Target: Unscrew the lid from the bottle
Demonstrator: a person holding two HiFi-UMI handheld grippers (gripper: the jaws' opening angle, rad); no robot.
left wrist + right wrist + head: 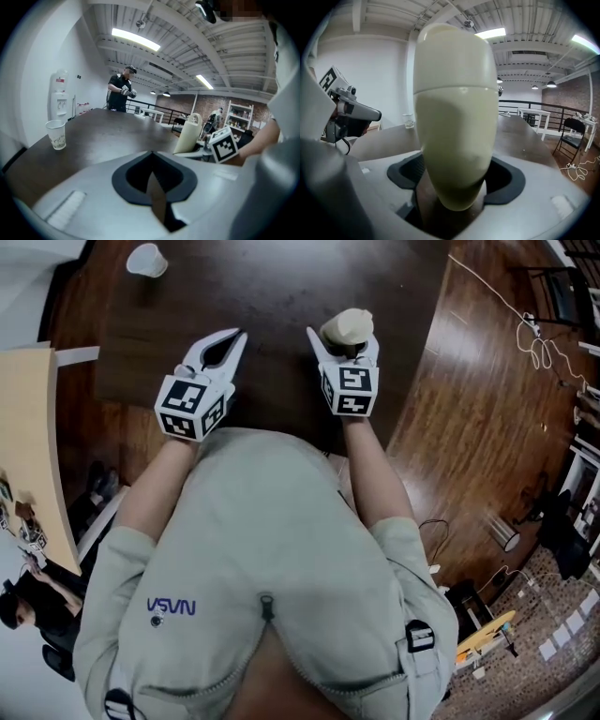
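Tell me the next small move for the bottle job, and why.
Probably close the right gripper's jaws on the bottle: it stands between them on the table, but they sit wide apart with gaps on both sides. The left gripper is shut and empty, and the lid is still on.

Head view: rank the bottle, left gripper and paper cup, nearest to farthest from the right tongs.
1. Bottle, between the open right tongs.
2. Left gripper, alongside to the left, shut.
3. Paper cup, far left on the table.
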